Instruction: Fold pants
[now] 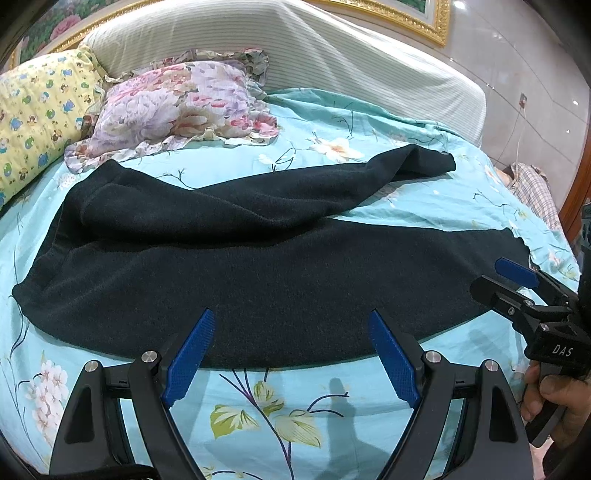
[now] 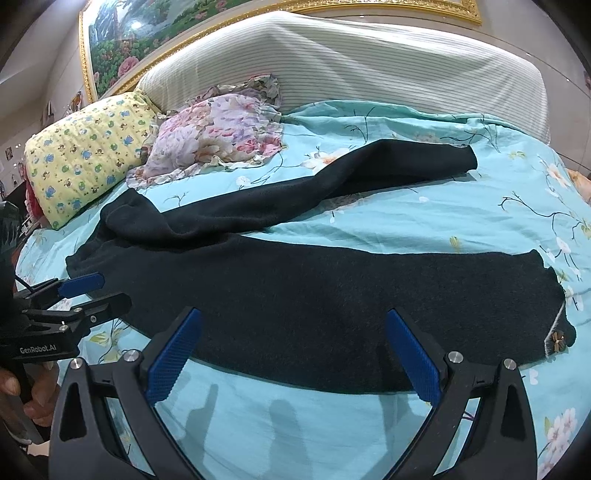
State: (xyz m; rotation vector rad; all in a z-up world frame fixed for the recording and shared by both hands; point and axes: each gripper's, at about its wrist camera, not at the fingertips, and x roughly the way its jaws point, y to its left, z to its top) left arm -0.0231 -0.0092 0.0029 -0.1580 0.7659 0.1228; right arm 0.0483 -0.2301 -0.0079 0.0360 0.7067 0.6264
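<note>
Black pants (image 1: pixel 277 277) lie spread on a bed with a turquoise floral sheet (image 1: pixel 295 406). The waist is at the left. One leg runs along the near side and the other angles away toward the far right (image 2: pixel 406 162). My left gripper (image 1: pixel 291 321) hovers open over the near edge of the pants with nothing between its blue pads; it also shows in the right wrist view (image 2: pixel 112 289), by the waist end. My right gripper (image 2: pixel 294 317) is open and empty over the near leg, and it appears in the left wrist view (image 1: pixel 487 275) close to the hem.
A floral pillow (image 1: pixel 177 107) and a yellow patterned pillow (image 1: pixel 33 122) lie at the far left against a striped headboard (image 1: pixel 295 48). A gold-framed painting (image 2: pixel 147 33) hangs behind. Plaid cloth (image 1: pixel 535 188) sits off the bed's right side. A hand (image 1: pixel 554 391) holds the right gripper.
</note>
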